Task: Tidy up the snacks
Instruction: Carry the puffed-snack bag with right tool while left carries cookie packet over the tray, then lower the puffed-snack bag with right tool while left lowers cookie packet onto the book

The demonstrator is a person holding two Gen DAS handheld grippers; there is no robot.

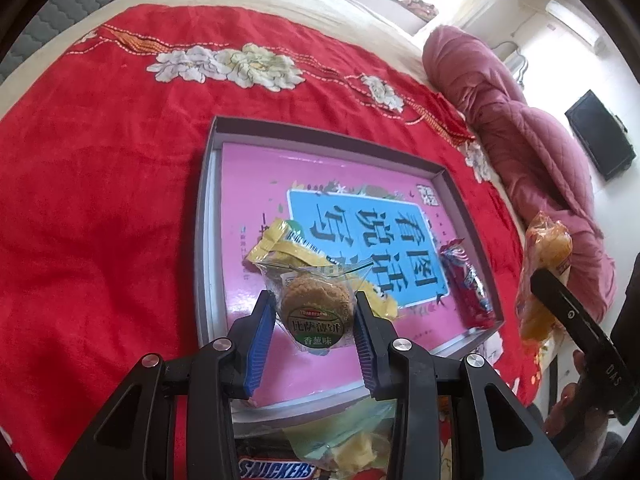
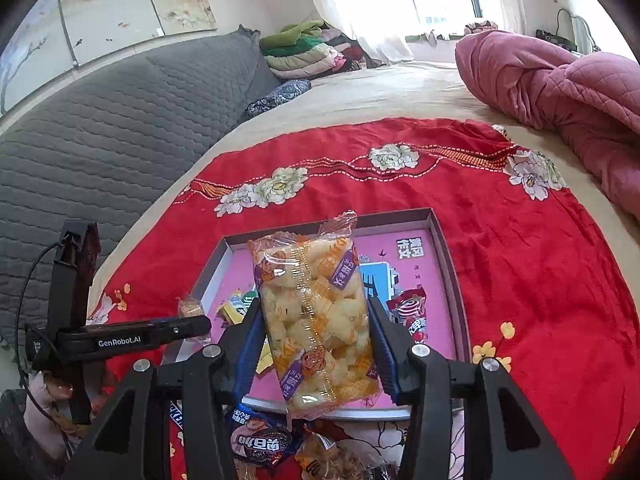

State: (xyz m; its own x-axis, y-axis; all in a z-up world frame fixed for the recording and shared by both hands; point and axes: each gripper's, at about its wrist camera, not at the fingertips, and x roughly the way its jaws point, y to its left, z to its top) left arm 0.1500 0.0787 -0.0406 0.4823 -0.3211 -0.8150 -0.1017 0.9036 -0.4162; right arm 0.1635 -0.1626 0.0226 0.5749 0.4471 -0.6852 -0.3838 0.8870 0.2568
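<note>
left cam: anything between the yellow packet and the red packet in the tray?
Nothing lies there in the left wrist view: only the tray's pink printed liner between yellow packet and red packet.

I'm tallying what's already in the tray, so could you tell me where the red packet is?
The red packet lies inside the tray, against its right wall in the left wrist view, right of the yellow packet.

2 wrist fisheyes, angled down, close, sharing the tray (image 1: 460, 196)

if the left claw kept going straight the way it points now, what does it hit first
Probably the yellow snack packet lying in the grey tray. The left claw, gripping a round biscuit pack, points down at it, though depth is hard to judge through the fisheye.
</note>
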